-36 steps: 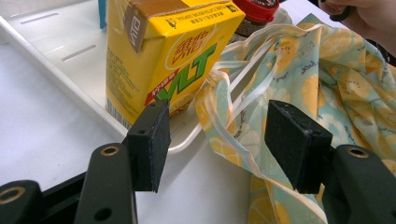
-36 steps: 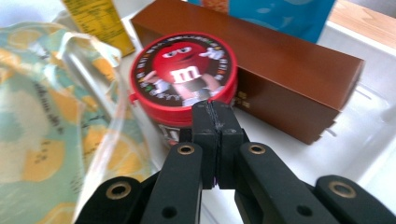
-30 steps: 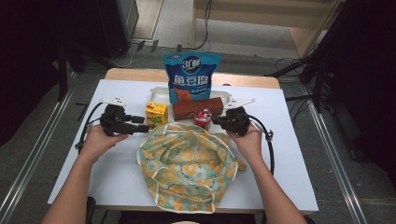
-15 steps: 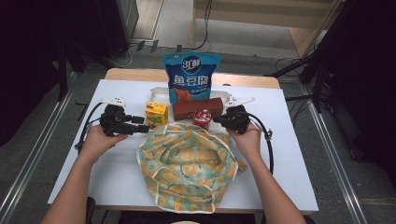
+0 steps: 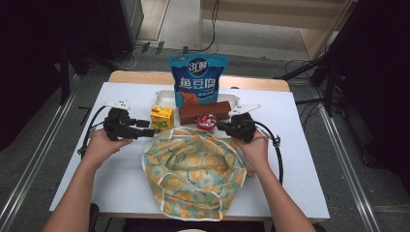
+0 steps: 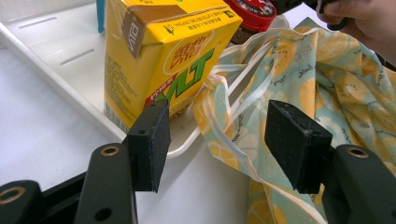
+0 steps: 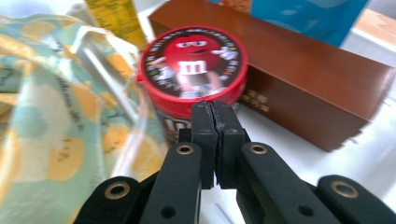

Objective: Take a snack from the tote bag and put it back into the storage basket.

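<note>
A lemon-patterned cloth bag (image 5: 193, 169) lies open on the white table in front of the person. My left gripper (image 5: 147, 130) points at its left rim. In the left gripper view this gripper (image 6: 224, 135) is open, and the bag's rim and white drawstring (image 6: 238, 107) lie between the pads without being pressed. A yellow juice carton (image 6: 159, 56) stands just past one pad. My right gripper (image 7: 215, 112) is shut with nothing in it, its tips right at a red M&M's tub (image 7: 194, 70). From above, the right gripper (image 5: 221, 126) sits at the bag's right rim beside the tub (image 5: 206, 121).
A white tray (image 5: 164, 96) behind the bag holds the carton (image 5: 162, 117), a long brown box (image 5: 205, 112) and an upright blue snack bag (image 5: 198, 84). Cables trail from both grippers across the white table (image 5: 121, 183). Black stands and rails flank the table.
</note>
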Tool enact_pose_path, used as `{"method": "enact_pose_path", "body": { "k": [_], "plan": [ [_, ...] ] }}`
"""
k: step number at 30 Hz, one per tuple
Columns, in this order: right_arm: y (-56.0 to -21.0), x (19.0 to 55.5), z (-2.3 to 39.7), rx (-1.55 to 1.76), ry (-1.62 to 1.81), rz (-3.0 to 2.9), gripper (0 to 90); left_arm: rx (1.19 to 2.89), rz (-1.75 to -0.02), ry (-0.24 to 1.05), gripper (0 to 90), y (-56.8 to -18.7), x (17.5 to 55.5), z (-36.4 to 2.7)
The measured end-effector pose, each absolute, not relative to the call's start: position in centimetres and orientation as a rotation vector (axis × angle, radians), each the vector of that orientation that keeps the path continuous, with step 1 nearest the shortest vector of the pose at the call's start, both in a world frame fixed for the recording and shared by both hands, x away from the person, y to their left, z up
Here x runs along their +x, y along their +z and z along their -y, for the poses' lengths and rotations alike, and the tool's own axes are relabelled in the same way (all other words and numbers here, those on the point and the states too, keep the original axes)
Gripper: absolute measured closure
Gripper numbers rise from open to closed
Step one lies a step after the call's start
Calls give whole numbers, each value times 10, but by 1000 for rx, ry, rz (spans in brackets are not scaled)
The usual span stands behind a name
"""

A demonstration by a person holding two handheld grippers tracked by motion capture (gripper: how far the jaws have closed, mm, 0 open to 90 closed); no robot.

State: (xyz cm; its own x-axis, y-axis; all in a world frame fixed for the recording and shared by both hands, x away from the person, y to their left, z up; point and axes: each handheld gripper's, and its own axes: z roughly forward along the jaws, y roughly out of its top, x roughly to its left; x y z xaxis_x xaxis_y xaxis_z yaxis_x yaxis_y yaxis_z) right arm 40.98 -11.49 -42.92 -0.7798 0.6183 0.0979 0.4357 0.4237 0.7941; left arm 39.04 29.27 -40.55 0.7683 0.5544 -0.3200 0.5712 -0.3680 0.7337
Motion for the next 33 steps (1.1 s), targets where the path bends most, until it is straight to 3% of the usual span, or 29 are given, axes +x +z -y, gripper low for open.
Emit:
{"method": "enact_pose_path", "body": {
  "k": [33],
  "plan": [
    [-437, 401, 82, 857, 1284, -2529, 876, 2051, -842, -28, 411, -406, 390, -292]
  ]
}}
